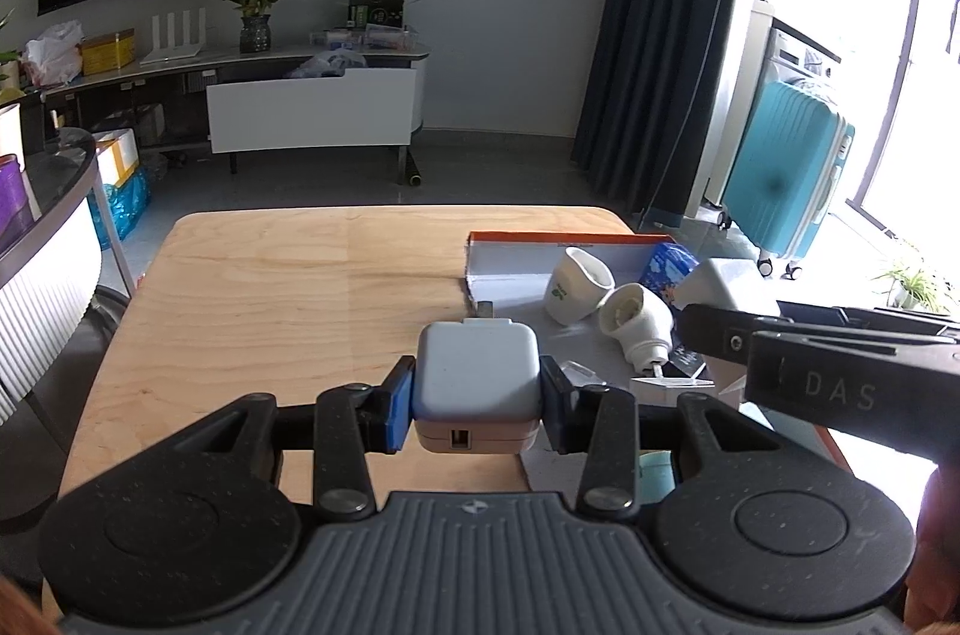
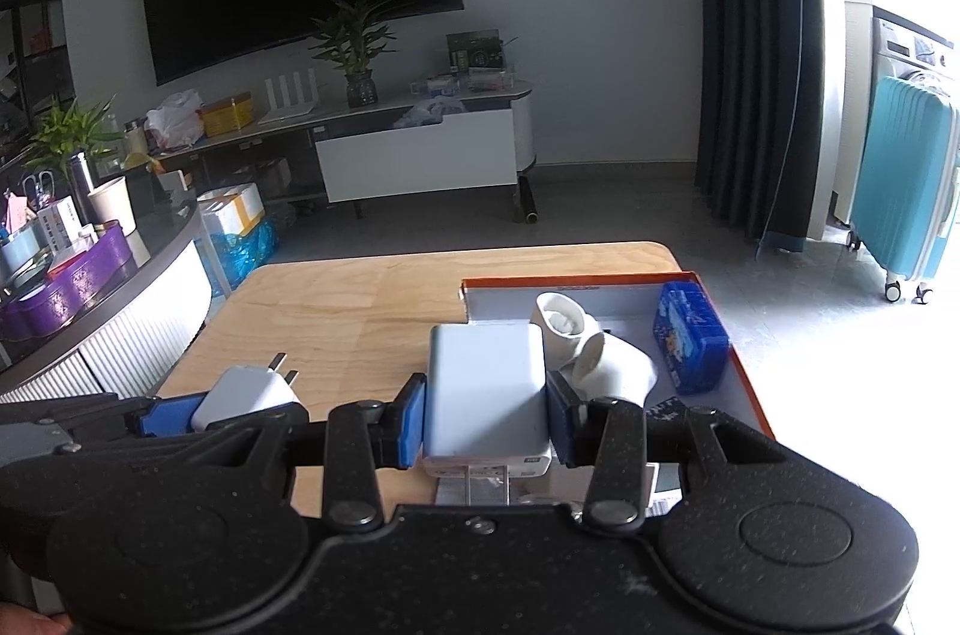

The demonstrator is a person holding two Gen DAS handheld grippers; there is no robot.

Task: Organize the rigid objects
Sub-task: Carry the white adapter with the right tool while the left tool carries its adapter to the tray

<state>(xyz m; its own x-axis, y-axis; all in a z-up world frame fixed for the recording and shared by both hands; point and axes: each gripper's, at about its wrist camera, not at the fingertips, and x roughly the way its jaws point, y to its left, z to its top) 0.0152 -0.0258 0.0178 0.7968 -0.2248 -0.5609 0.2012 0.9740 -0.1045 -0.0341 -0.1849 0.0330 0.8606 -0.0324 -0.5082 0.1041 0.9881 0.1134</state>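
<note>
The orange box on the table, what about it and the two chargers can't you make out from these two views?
- Orange box: its near end is hidden in both views, behind the right gripper and its white charger.
- Blue packet: print too small to read.
- Left gripper's white charger: prongs mostly hidden behind its body in the left wrist view.
- Two white cups: the green mark is too small to read.
</note>
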